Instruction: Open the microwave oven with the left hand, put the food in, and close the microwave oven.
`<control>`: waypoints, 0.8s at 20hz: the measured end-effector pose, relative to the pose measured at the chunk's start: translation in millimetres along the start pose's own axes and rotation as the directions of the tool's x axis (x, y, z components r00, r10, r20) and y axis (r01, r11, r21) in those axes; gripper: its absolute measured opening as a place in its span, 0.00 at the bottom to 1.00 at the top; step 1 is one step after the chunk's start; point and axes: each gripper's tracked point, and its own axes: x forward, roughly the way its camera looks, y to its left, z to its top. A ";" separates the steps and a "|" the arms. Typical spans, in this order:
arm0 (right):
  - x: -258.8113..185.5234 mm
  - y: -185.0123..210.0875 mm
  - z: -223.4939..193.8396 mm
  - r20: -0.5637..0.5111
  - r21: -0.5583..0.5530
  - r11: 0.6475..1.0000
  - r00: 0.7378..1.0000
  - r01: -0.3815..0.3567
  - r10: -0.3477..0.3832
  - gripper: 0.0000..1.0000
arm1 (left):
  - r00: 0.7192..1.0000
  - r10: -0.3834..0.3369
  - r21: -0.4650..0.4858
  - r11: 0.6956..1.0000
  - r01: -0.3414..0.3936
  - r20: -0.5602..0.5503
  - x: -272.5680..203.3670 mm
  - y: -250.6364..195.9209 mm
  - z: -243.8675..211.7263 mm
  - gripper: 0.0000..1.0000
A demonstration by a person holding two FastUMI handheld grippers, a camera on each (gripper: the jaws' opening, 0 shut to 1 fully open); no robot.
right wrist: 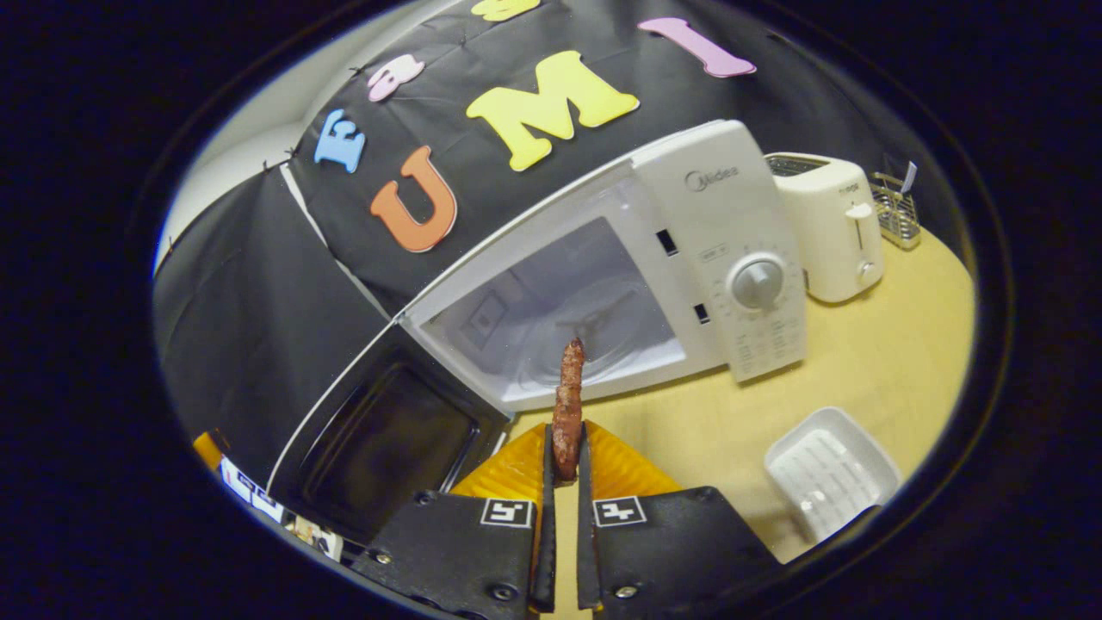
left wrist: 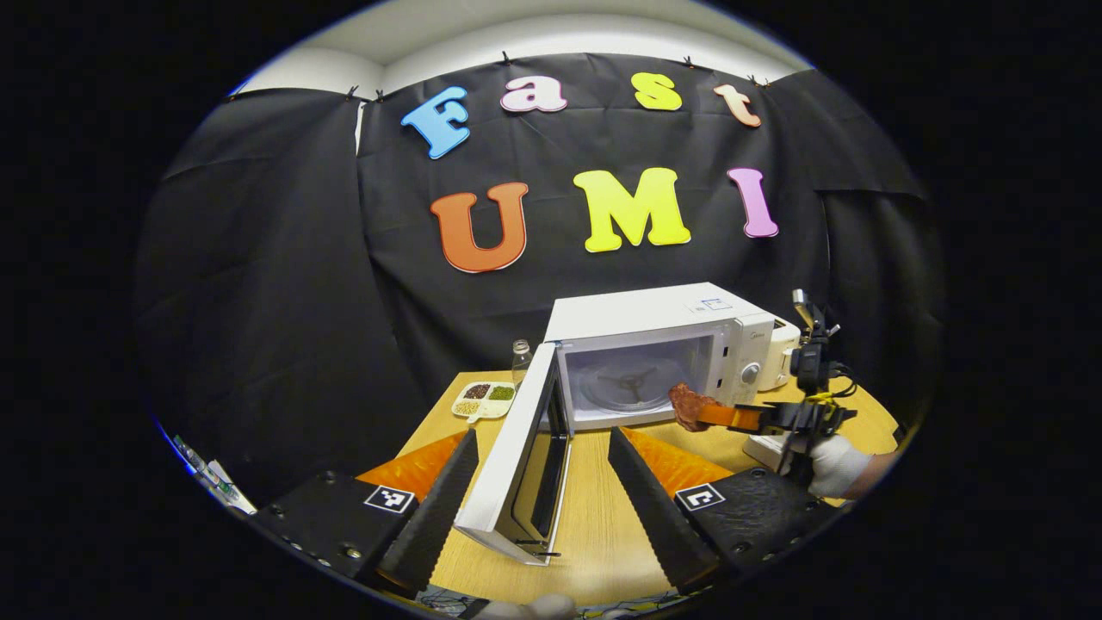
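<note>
The white microwave (left wrist: 646,344) stands on the wooden table with its door (left wrist: 508,465) swung wide open toward me. My left gripper (left wrist: 542,435) is open, its fingers on either side of the door's free edge without pressing on it. The right gripper (left wrist: 727,417), held by a gloved hand (left wrist: 831,465), carries a flat reddish-brown piece of food (left wrist: 689,405) just in front of the cavity's right side. In the right gripper view the right gripper (right wrist: 566,448) is shut on that food (right wrist: 568,405), which stands edge-on before the open cavity (right wrist: 560,319) and its turntable.
A white toaster (right wrist: 831,224) stands right of the microwave, with a wire rack (right wrist: 895,211) behind it. A white empty tray (right wrist: 831,474) lies on the table (right wrist: 904,362) at front right. A sectioned plate of food (left wrist: 484,399) and a bottle (left wrist: 521,357) sit left of the microwave.
</note>
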 end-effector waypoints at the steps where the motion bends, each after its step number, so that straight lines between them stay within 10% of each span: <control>1: 15.6 8.9 -2.5 0.022 0.034 0.999 1.000 -0.002 0.001 0.13 | 1.000 -0.008 0.004 1.000 0.008 -0.001 -0.2 2.5 -1.8 0.94; 16: 151.1 14.4 26.7 0.272 0.386 0.920 0.945 0.064 -0.179 0.12 | 0.998 -0.028 0.019 0.999 0.029 -0.052 14.1 40.1 -35.3 0.94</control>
